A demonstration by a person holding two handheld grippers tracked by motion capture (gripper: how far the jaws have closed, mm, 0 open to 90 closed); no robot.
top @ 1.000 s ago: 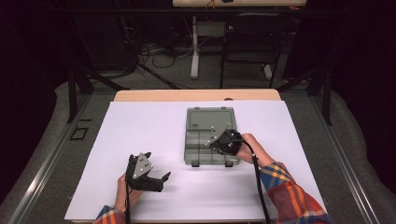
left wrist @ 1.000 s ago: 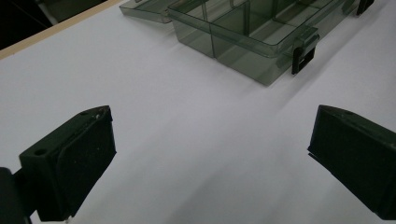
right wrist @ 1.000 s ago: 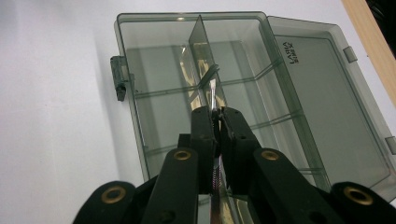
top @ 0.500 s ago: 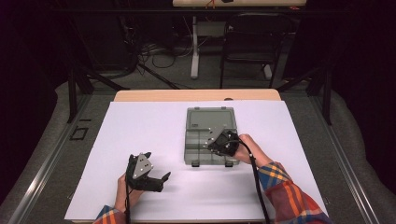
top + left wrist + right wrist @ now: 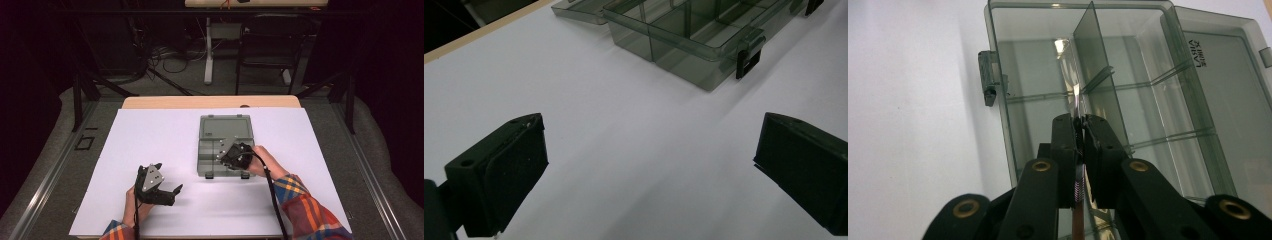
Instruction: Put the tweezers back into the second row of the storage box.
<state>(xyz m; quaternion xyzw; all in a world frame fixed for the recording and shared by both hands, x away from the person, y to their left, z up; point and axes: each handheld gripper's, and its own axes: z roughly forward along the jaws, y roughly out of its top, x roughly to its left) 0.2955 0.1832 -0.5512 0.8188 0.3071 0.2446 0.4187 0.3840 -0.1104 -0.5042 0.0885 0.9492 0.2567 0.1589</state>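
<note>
- Smoky clear plastic box (image 5: 223,145) lies open mid-counter (image 5: 150,135) on white paper.
- Right gripper (image 5: 1081,131) reaches into the box, pinching an upright divider (image 5: 1093,60); its jaws have just been easing apart.
- Left gripper (image 5: 649,165), spread wide, rests apart from the box, holding nothing.

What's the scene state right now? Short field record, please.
surface: white table cover
box: clear grey compartment box, lid open flat, compartments look empty
divider: thin clear divider panel, upright in the box
right tongs: jaws just eased open slightly, pads still on the divider's edge
left tongs: open, nothing between the jaws, resting on the cover apart from the box
</note>
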